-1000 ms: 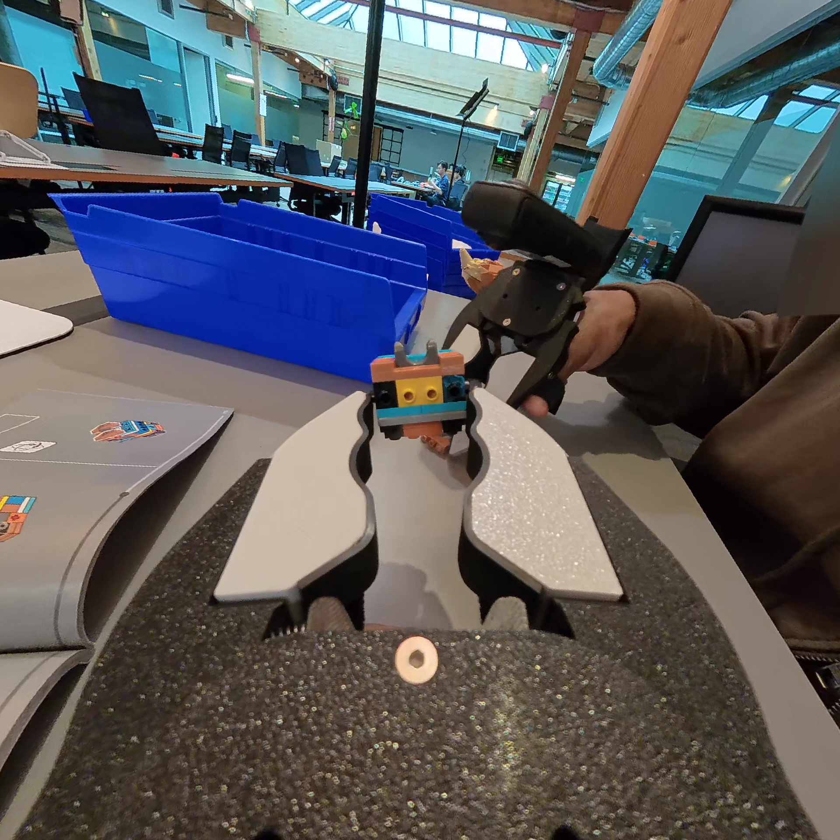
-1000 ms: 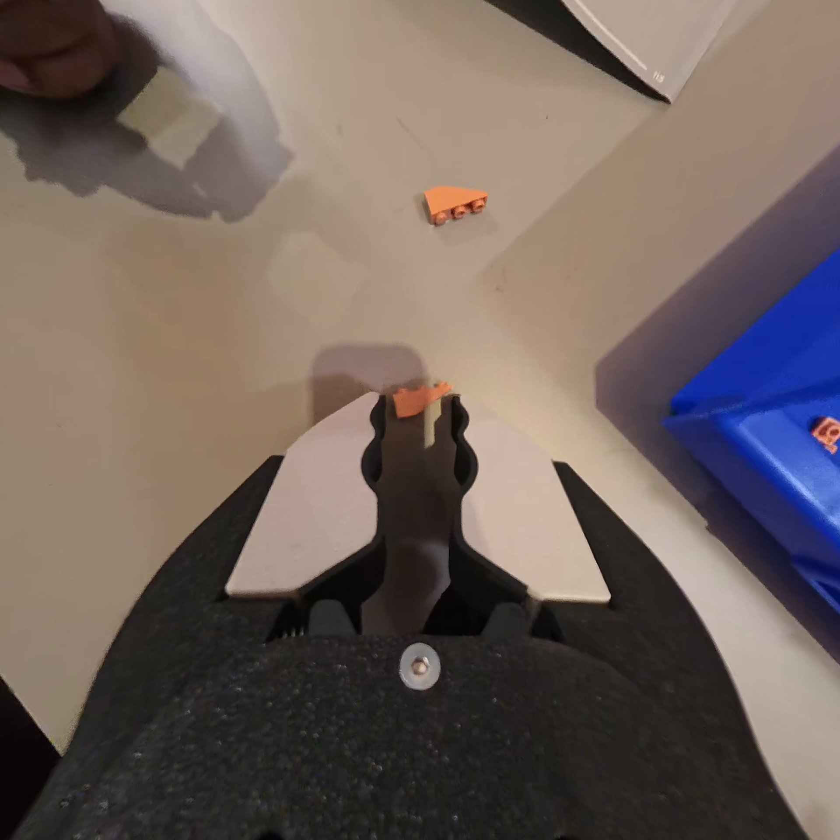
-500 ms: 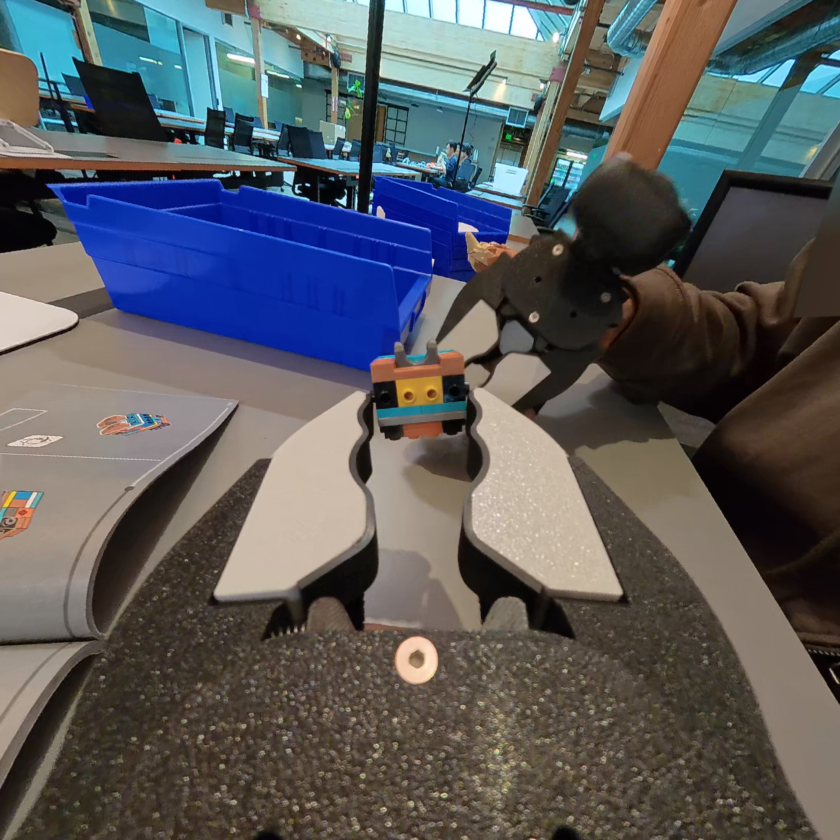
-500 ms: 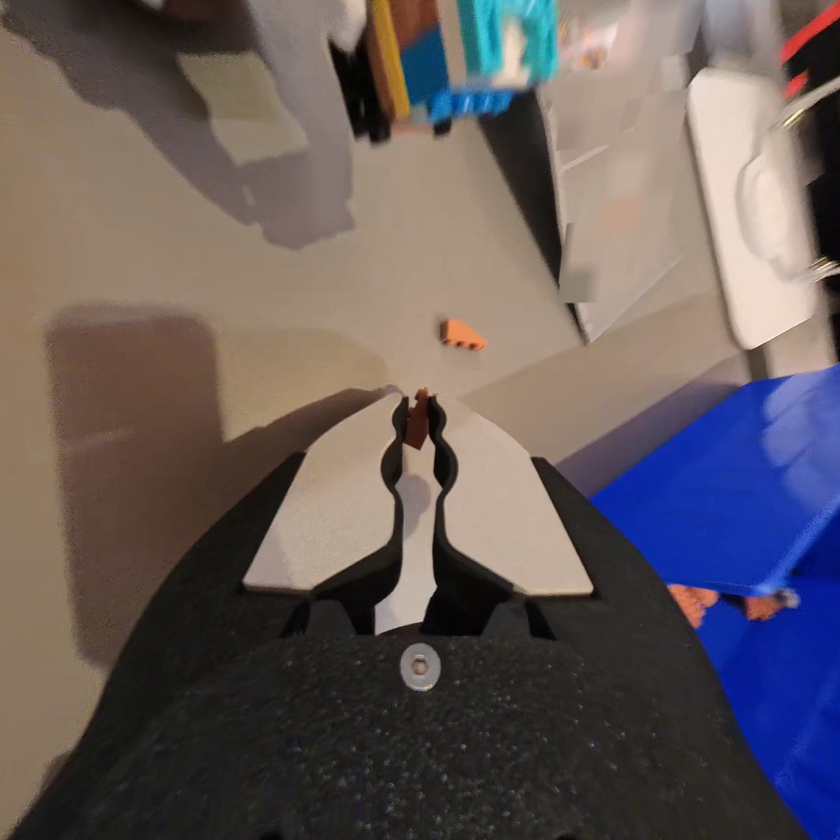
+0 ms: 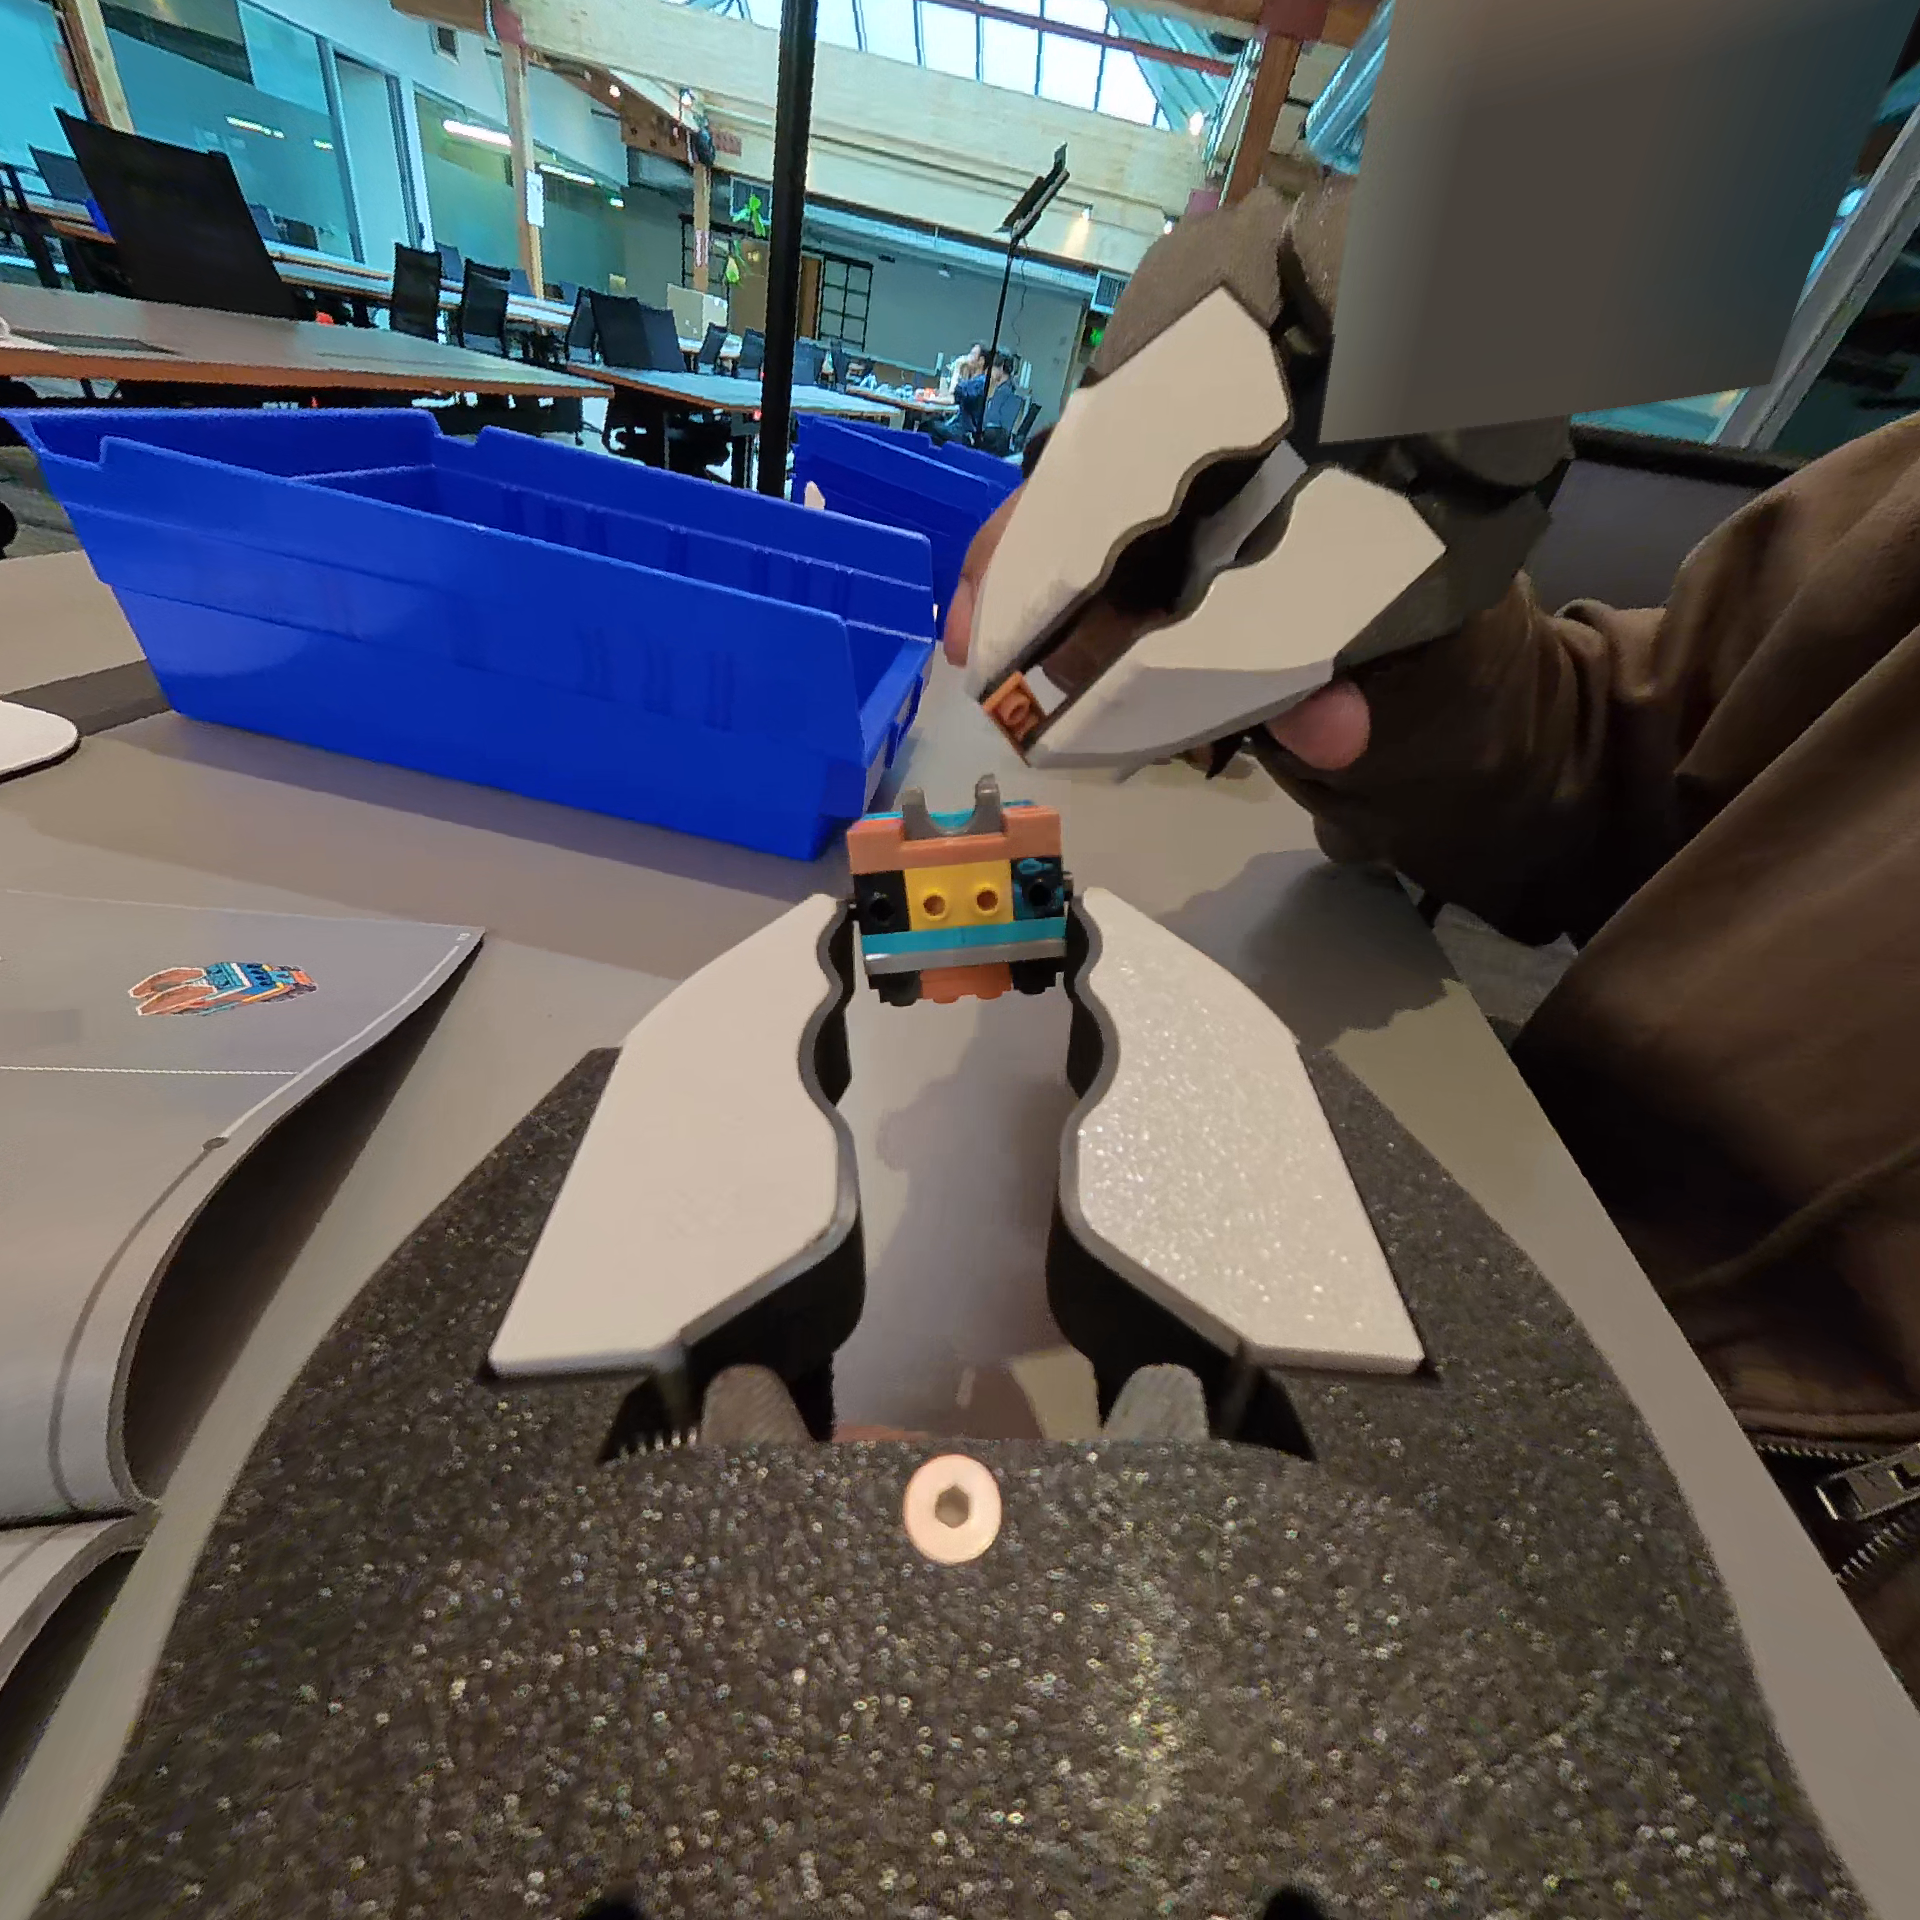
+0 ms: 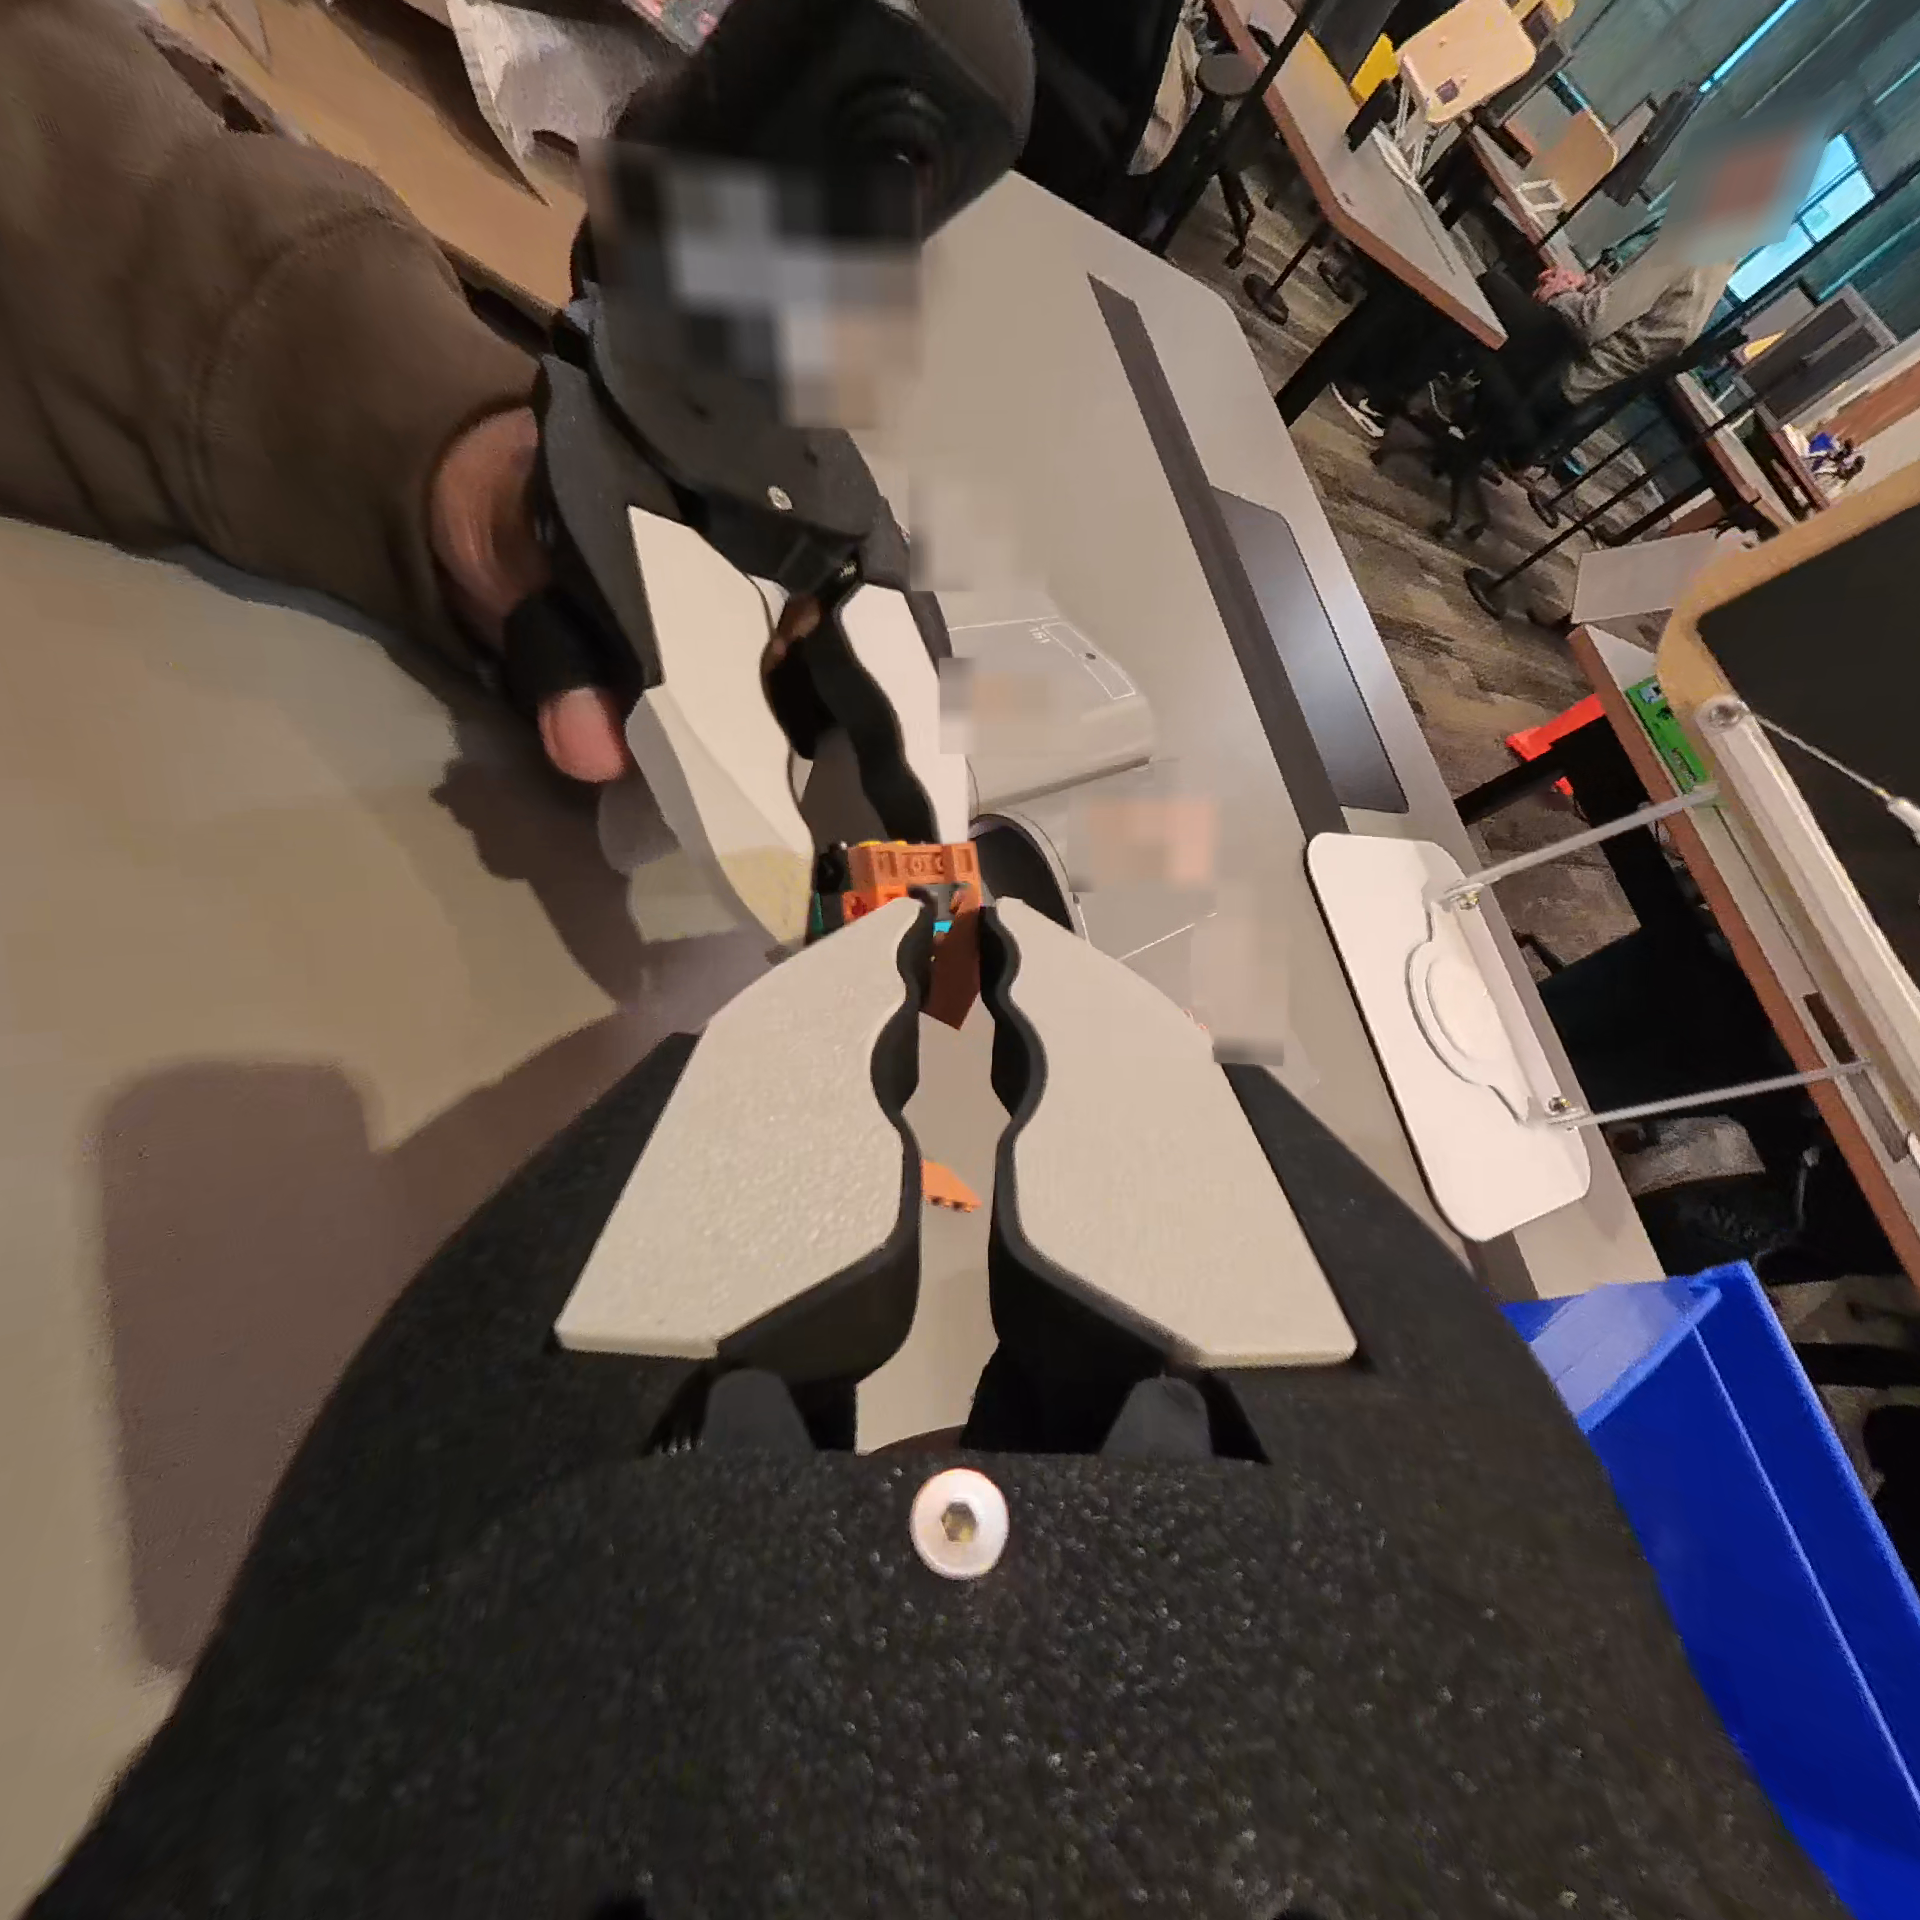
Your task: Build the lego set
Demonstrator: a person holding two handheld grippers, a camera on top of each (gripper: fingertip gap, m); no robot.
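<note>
My left gripper (image 5: 956, 930) is shut on a small lego assembly (image 5: 956, 904) of orange, yellow, teal and black bricks with a grey clip on top, held just above the grey table. My right gripper (image 6: 951, 920) is shut on a small orange-brown piece (image 6: 954, 982). In the left wrist view the right gripper (image 5: 1023, 727) hovers just above and right of the assembly, with the orange piece (image 5: 1010, 712) at its tips. In the right wrist view the assembly (image 6: 902, 871) sits right beyond my tips, between the left gripper's fingers (image 6: 717, 727).
A blue bin (image 5: 499, 603) stands behind the assembly and also shows at the right (image 6: 1766, 1455). An open instruction booklet (image 5: 208, 1049) lies at the left. A loose orange piece (image 6: 948, 1184) lies on the table (image 6: 260, 883). A white pad (image 6: 1444, 1039) lies near the table's edge. Only a small space, under 4 cm, lies between the two pairs of fingers.
My right gripper has closed on the orange piece, lifted it off the table and swung up to just above the assembly. The left gripper has kept the assembly nearly still.
</note>
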